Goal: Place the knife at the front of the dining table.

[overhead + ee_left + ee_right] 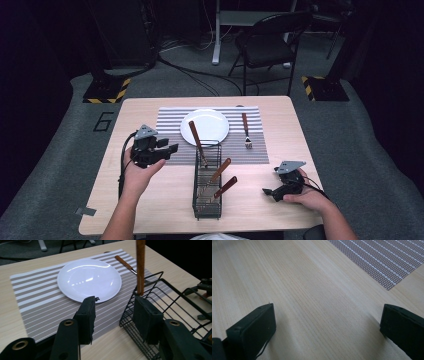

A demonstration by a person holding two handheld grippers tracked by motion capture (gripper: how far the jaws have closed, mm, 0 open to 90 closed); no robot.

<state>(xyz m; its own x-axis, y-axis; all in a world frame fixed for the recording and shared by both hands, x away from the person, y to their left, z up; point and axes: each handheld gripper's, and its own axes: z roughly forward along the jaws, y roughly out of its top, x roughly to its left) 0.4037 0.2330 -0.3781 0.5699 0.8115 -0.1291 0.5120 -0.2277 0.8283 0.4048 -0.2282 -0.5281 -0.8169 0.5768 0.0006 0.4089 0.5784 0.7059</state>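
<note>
At far left of the counter, the left tool hangs above the bare wood beside the striped placemat, aimed toward the wire caddy. Its jaws stand part open with nothing between them; the left tool's own camera shows both pads clear, framing the white plate and the caddy's near corner.

Centre: the plate sits on the placemat. The caddy stands just in front of it, overlapping the mat's near edge. One wooden-handled utensil stands steeply in the caddy's far end, its handle leaning out over the plate rim; two more wooden-handled pieces lie slanted in the caddy farther toward the person. A fork is already laid on the mat right of the plate.

Right: the right tool rests low on the counter, jaws wide, empty, well apart from the caddy.

Judgement: next pick looks like the upright utensil.
- The present gap looks adequate for the slim handle, but a pad may catch the caddy wire just beside it.
- A pull not along the handle may drag or tip the light caddy, since the right tool is not bracing it.
- The handle may swing and strike the plate.
</note>
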